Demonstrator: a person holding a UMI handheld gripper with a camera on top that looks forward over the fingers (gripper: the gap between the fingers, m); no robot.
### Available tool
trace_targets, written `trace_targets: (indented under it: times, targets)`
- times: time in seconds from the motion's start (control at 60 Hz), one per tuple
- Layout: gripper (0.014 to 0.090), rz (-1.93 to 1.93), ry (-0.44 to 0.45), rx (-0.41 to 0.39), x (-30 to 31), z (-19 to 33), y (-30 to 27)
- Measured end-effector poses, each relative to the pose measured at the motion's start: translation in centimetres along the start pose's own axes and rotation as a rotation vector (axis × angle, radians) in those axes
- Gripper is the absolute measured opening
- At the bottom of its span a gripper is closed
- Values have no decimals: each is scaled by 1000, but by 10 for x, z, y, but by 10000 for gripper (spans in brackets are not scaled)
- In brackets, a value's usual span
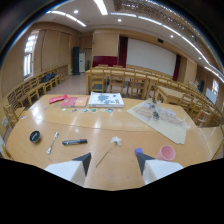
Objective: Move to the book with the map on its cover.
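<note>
The book with the map on its cover [106, 99] lies flat on the far side of the wooden table [100, 130], well beyond my fingers and slightly to their left. My gripper [114, 161] is open, its two white fingers with dark tips apart, with nothing between them. It hovers over the near part of the table.
Just ahead of the fingers lie a thin stick with a white tuft [110, 148], a black marker [74, 142], a metal tool [52, 142] and a black round object [34, 136]. A pink cup [166, 152] stands right. A pale sheet [162, 120] and red items [67, 101] lie farther off.
</note>
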Motion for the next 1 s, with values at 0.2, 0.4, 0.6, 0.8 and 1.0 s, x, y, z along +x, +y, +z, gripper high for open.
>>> trace_targets:
  times: [0.2,0.4,0.6,0.8,1.0]
  targets:
    - [863,7,29,-12,-27,-12,13]
    - [867,9,40,25,-74,-17,9]
    - [866,-1,54,98,-101,3,-24]
    - [864,21,52,155,-100,59,-80]
    - [863,7,45,146,-89,175,-129]
